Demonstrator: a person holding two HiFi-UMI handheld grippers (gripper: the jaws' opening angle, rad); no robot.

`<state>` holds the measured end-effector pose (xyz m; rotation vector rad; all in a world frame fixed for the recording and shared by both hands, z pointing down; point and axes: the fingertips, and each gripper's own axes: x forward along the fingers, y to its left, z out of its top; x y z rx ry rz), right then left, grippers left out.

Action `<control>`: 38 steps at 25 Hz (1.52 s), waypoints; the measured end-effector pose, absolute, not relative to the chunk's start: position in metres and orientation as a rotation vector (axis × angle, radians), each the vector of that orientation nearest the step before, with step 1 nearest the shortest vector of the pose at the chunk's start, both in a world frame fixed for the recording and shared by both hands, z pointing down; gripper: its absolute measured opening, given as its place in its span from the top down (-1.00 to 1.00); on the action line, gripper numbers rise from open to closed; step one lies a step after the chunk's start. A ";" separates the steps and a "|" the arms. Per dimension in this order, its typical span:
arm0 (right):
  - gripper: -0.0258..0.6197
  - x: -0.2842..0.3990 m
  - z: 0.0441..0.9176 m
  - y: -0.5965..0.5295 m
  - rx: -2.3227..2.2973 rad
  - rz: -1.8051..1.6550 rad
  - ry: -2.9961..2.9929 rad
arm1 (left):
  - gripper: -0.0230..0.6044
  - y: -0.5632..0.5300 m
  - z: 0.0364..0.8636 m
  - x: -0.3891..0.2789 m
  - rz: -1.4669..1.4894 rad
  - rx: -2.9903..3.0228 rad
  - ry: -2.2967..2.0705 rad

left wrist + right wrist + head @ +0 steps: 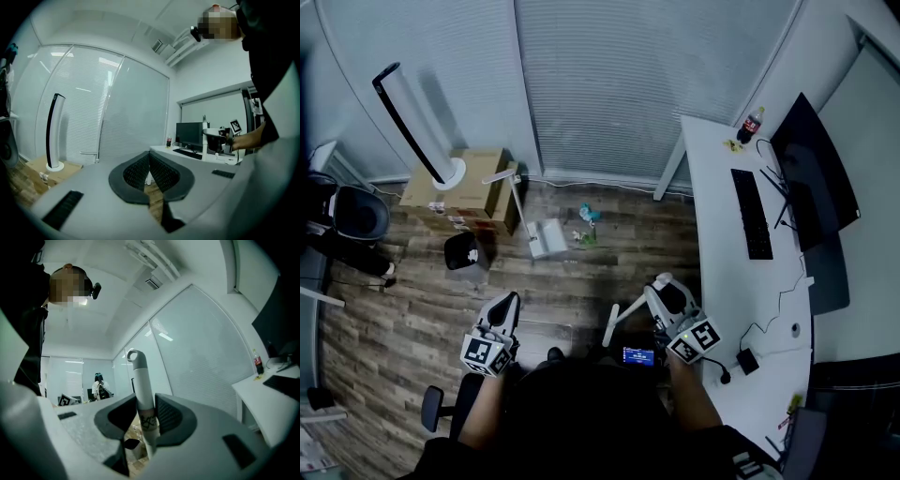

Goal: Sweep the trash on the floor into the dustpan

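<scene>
Head view: grey left gripper (pixel 510 300), jaws pressed together on nothing, hangs over the wooden floor (pixel 412 309). Ahead, a white long-handled dustpan (pixel 547 238) stands just beside small teal and green trash scraps (pixel 587 225). Grey right gripper (pixel 661 284) is clamped on a white broom handle (pixel 623 321).

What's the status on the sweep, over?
Left gripper shut, empty. Right gripper shut on broom handle. Trash on floor right of dustpan, not in it. Bin left of dustpan, off the path.
</scene>
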<state>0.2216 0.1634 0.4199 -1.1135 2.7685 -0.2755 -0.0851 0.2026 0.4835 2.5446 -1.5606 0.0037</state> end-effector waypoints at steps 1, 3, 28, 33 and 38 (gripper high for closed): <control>0.58 0.225 0.418 0.163 -1.118 -0.270 2.763 | 0.95 0.203 0.484 -0.083 0.005 2.549 -1.553; 0.58 0.232 0.417 0.161 -1.123 -0.265 2.752 | 0.95 0.202 0.484 -0.079 0.009 2.534 -1.543; 0.57 0.285 0.447 0.126 -1.095 -0.320 2.713 | 0.95 0.182 0.472 -0.029 -0.034 2.457 -1.581; 0.57 0.294 0.453 0.119 -1.120 -0.318 2.694 | 0.94 0.165 0.483 -0.024 -0.055 2.469 -1.563; 0.57 0.295 0.462 0.093 -1.228 -0.340 2.636 | 0.94 0.127 0.489 -0.029 -0.050 2.500 -1.517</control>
